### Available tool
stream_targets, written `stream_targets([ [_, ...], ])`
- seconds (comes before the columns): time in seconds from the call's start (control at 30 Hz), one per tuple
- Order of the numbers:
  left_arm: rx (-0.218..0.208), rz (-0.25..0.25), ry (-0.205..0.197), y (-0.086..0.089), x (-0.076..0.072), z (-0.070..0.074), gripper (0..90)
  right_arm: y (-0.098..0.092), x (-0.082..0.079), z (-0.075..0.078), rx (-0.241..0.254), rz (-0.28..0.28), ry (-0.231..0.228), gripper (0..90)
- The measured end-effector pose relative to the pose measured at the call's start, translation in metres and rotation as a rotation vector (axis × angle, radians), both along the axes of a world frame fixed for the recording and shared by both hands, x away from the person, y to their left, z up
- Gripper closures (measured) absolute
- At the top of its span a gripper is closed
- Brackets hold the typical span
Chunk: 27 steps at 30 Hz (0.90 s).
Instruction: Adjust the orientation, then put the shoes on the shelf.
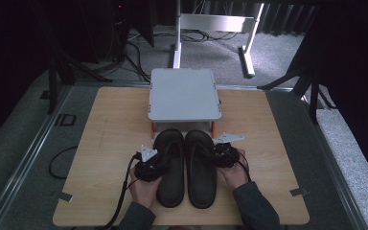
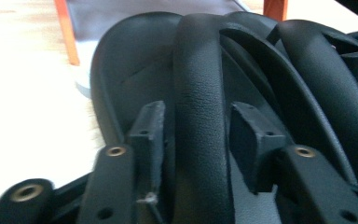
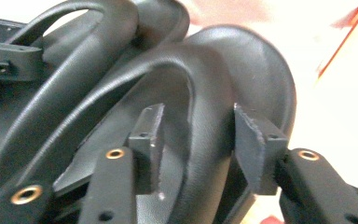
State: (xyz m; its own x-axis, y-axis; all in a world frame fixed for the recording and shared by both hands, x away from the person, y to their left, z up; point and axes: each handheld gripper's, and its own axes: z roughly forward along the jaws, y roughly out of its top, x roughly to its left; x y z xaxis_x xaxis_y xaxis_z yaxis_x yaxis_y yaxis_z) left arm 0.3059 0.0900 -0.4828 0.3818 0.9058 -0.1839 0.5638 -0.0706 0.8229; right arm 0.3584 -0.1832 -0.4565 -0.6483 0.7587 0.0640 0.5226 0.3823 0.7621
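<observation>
Forearms entered the high view; two black sandals (image 1: 187,167) lay side by side lengthwise, just before a grey stand (image 1: 184,94). Left gripper (image 2: 198,135) straddled the left sandal's strap (image 2: 200,107), jaws half open, pads clear. Right gripper (image 3: 198,140) likewise straddled its strap (image 3: 200,93), not clamped.

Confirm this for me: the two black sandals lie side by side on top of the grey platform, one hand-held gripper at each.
Not quite. In the high view the black sandals lie side by side on the wooden table, in front of the grey platform, not on top of it. The left hand-held gripper and right hand-held gripper are indeed one at each sandal.
</observation>
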Motion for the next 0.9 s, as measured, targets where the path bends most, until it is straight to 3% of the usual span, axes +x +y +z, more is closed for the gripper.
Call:
stream_targets([
  [0.27,-0.008,-0.02,-0.037,0.018,-0.012,0.011,42.8,0.011,-0.031,0.026,0.007,-0.044,-0.113,36.8],
  [0.47,0.01,-0.043,-0.072,0.034,-0.024,0.018,41.0,0.023,-0.056,0.028,0.034,-0.067,-0.124,34.6],
  [0.6,0.007,-0.04,-0.078,0.041,-0.026,0.02,40.4,0.033,-0.065,0.026,0.023,-0.074,-0.132,33.4],
  [0.8,0.0,-0.03,-0.092,0.051,-0.029,0.022,40.4,0.051,-0.082,0.016,0.054,-0.147,-0.115,27.6],
  [0.9,-0.001,-0.025,-0.096,0.055,-0.03,0.023,40.4,0.055,-0.088,0.01,0.099,-0.171,-0.096,28.0],
])
